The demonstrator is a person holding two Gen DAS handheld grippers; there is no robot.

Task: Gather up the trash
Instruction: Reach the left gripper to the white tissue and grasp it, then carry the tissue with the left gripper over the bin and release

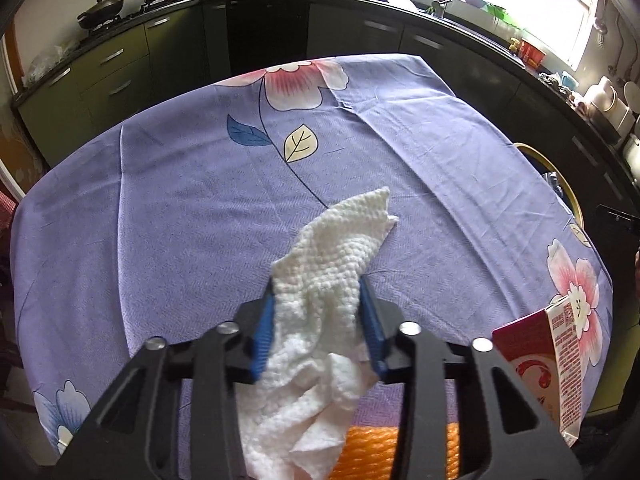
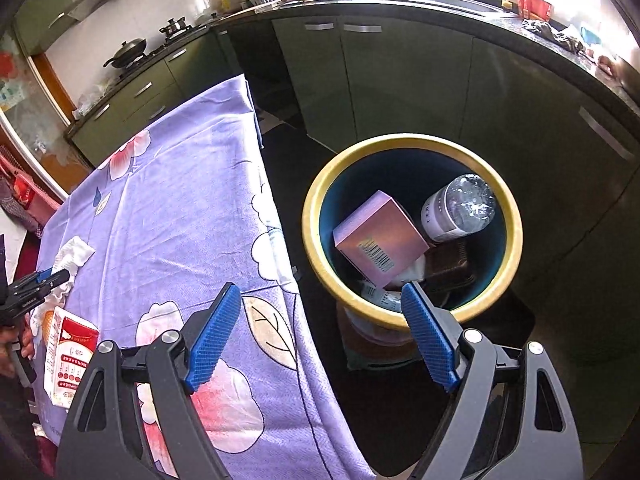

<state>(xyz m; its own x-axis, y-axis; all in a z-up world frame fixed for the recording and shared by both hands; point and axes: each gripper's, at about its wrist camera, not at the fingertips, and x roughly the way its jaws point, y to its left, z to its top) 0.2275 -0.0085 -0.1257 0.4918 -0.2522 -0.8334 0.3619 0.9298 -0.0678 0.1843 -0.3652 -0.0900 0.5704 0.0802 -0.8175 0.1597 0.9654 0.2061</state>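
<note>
A crumpled white paper towel [image 1: 340, 240] lies on the purple flowered tablecloth [image 1: 160, 220], and my left gripper [image 1: 318, 284] is shut on it, both blue pads pressing into its sides. The right wrist view shows the same towel [image 2: 74, 252] at the far left with the left gripper [image 2: 52, 280] on it. A red and white carton [image 1: 552, 344] stands just right of the towel, near the table's edge. My right gripper [image 2: 320, 290] is open and holds nothing; it hangs between the table's edge and the yellow-rimmed bin [image 2: 412, 142] on the floor.
The bin holds a pink box [image 2: 380, 236], a clear plastic bottle [image 2: 460, 208] and a dark tray [image 2: 448, 268]. Something orange and netted [image 1: 380, 452] lies under the towel's near end. Dark green kitchen cabinets [image 2: 400, 80] ring the table. A hand [image 2: 16, 344] holds the left gripper.
</note>
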